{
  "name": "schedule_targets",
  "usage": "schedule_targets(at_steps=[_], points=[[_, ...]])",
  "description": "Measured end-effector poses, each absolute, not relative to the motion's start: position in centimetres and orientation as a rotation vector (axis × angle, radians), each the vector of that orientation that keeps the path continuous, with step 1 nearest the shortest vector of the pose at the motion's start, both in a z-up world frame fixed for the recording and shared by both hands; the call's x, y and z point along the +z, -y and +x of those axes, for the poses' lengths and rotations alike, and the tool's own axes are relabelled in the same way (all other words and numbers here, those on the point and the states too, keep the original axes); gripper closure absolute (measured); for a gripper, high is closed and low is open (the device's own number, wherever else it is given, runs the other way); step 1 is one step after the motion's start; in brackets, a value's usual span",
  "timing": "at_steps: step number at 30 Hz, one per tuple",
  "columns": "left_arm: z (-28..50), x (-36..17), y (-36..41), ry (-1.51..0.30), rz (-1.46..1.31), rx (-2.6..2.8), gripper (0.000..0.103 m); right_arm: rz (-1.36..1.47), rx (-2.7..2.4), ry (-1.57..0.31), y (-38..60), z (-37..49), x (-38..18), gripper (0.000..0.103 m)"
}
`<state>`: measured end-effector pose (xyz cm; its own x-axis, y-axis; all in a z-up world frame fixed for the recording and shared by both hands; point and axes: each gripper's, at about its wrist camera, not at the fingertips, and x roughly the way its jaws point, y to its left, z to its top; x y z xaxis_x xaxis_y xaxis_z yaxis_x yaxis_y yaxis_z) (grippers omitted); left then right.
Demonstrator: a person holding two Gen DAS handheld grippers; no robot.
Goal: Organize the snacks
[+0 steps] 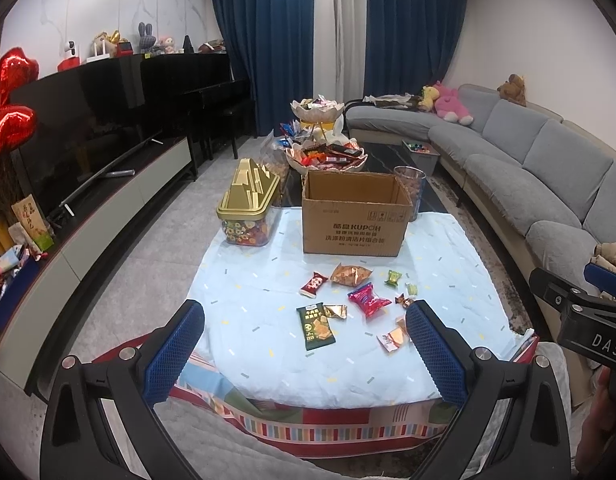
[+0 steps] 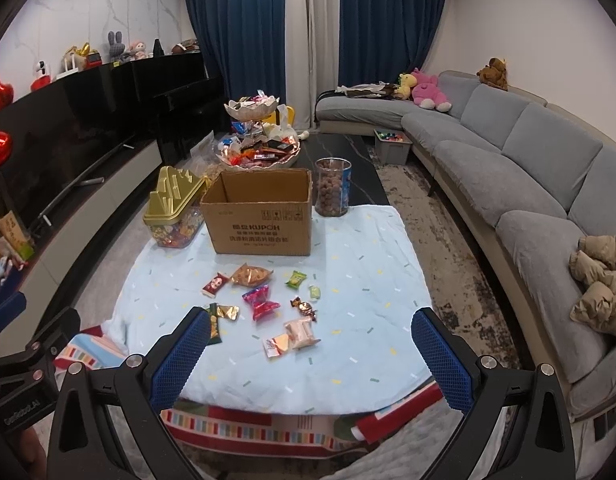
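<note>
Nearest the lens, the left hand-held gripper [image 1: 304, 344] and the right hand-held gripper [image 2: 309, 354] both hover over the table's near edge, jaws spread wide and empty, presumably ready to pick. Beyond them the snacks lie loose across the middle of the table [image 2: 367, 360]: a green packet [image 1: 315, 326], a pink packet [image 1: 367, 300], a red packet [image 1: 313, 283]. Toward the far edge stands the open cardboard box [image 1: 353, 220], likely their destination.
</note>
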<state>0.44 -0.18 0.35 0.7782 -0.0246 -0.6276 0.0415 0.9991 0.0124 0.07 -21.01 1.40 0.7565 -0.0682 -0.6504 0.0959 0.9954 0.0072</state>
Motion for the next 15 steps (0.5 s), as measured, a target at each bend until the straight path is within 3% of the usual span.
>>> schedule_targets(at_steps=[15], points=[[0.44,0.57,0.18,-0.677,0.026,-0.036,0.0,0.041,-0.087,-0.705,20.95,0.03,1.59,0.001]])
